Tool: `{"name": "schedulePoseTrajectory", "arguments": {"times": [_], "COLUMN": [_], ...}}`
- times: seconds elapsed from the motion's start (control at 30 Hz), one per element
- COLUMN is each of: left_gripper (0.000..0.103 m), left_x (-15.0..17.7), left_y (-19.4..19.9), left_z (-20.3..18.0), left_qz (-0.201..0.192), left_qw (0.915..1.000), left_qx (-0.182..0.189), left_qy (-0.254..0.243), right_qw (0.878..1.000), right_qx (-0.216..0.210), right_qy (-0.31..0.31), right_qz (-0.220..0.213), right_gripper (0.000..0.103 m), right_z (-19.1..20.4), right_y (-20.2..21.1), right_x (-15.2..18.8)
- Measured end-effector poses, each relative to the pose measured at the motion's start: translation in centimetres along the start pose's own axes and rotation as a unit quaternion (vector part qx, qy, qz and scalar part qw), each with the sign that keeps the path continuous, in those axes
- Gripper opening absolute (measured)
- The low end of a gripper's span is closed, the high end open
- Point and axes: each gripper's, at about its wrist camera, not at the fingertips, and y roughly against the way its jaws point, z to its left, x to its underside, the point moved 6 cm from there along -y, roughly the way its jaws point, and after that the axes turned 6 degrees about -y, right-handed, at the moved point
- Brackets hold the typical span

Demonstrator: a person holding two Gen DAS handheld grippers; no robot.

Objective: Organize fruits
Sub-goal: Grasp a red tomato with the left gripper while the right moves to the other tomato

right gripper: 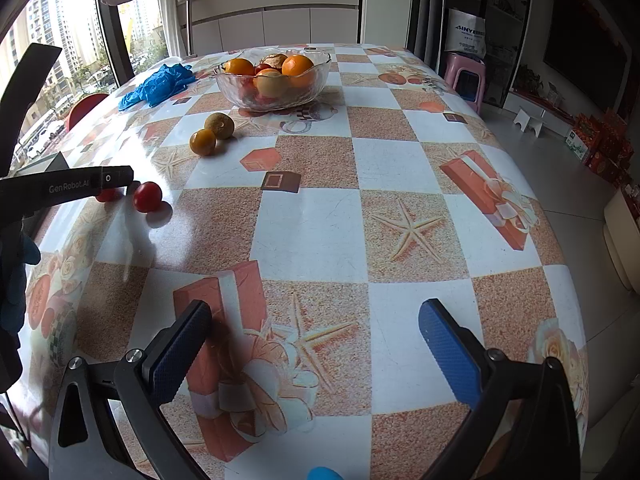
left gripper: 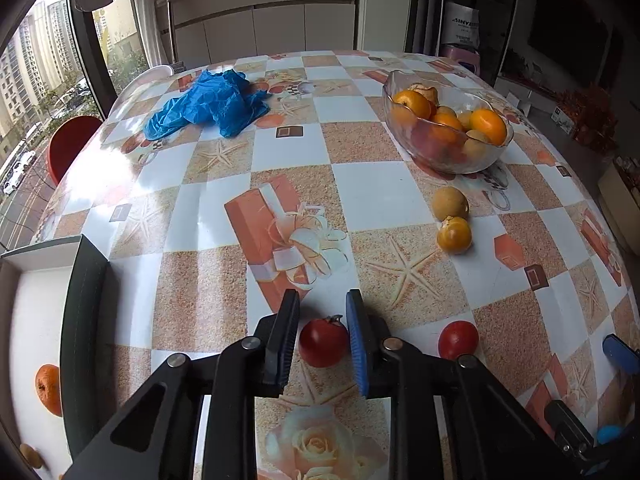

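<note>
My left gripper (left gripper: pixel 323 336) sits low over the table with a red tomato-like fruit (left gripper: pixel 323 342) between its two pads; the pads stand at its sides, and contact is unclear. A second red fruit (left gripper: pixel 458 340) lies to its right; it also shows in the right wrist view (right gripper: pixel 147 197). A brown-yellow fruit (left gripper: pixel 449 203) and a small orange one (left gripper: pixel 454 235) lie near a glass bowl (left gripper: pixel 444 156) of oranges and other fruit. My right gripper (right gripper: pixel 316 344) is wide open and empty above the table.
A crumpled blue glove (left gripper: pixel 208 104) lies at the far left of the table. A white box (left gripper: pixel 28 320) with a dark rim at the left edge holds an orange (left gripper: pixel 48 390). A red chair (left gripper: pixel 70 146) stands beyond the table's left side.
</note>
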Motion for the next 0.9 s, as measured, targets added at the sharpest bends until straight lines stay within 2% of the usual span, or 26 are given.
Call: {"name": "schedulePoseTrajectory", "arguments": {"times": [0.43, 0.5, 0.6, 0.73, 0.83, 0.9], "left_gripper": [0.026, 0.026, 0.026, 0.026, 0.026, 0.026], "left_x": [7.1, 7.4, 7.4, 7.4, 7.2, 7.1], "left_y": [4.4, 4.6, 4.6, 4.7, 5.1, 5.2], "left_z": [2.7, 2.8, 2.8, 3.0, 3.6, 4.0], "left_qz": [-0.023, -0.025, -0.027, -0.025, -0.035, -0.037], "left_qw": [0.9997, 0.9996, 0.9996, 0.9996, 0.9992, 0.9992], "left_qx": [-0.006, -0.005, -0.007, -0.001, -0.002, 0.002], "left_qy": [0.01, 0.011, 0.008, 0.011, 0.018, 0.018], "right_qw": [1.0, 1.0, 0.999, 0.998, 0.997, 0.996], "right_qx": [0.003, 0.007, -0.017, -0.036, -0.054, -0.061], "right_qy": [0.002, -0.003, 0.009, 0.04, 0.047, 0.048], "right_qz": [0.001, 0.018, 0.04, 0.034, 0.037, 0.042], "right_gripper": [0.103, 0.103, 0.102, 0.101, 0.093, 0.084], "right_z": [0.1, 0.4, 2.6, 6.5, 8.8, 9.9], "right_y": [0.0, -0.1, -0.5, -1.0, -2.0, -2.8], "right_x": [0.0, -0.2, -1.0, -2.4, -3.5, -4.0]}}
